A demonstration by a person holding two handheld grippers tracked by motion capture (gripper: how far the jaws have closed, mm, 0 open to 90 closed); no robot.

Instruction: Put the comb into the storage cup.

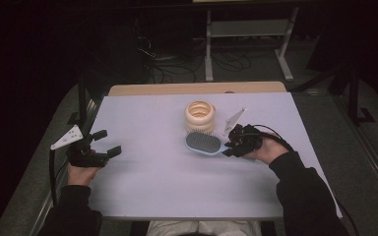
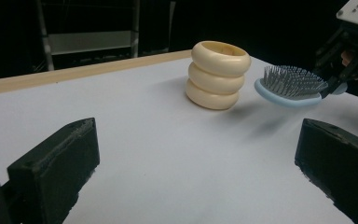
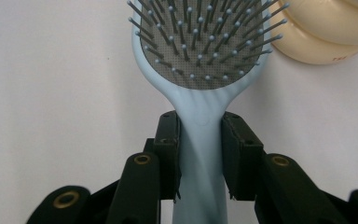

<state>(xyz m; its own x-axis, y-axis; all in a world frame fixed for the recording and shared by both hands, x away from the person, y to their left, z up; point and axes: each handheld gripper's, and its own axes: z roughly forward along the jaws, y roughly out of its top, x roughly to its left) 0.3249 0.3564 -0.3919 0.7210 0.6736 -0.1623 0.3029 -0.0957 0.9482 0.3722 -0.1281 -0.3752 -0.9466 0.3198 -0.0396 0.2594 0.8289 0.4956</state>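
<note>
A light-blue hairbrush (image 1: 204,143) with grey bristles hangs a little above the white table, bristles up. My right gripper (image 1: 231,145) is shut on its handle (image 3: 200,154), with both pads pressed against the handle's sides. In the left gripper view the hairbrush (image 2: 291,86) floats over its shadow, held by the right gripper (image 2: 331,86) at the far right. My left gripper (image 1: 109,142) rests open at the table's left edge, its jaws wide apart with nothing between them (image 2: 196,163).
A cream holder made of three stacked rings (image 1: 200,116) stands upright just behind the brush head, also seen in the left gripper view (image 2: 218,74) and the right gripper view (image 3: 326,32). The white table top (image 1: 152,172) has a wooden strip (image 1: 197,88) along its far edge.
</note>
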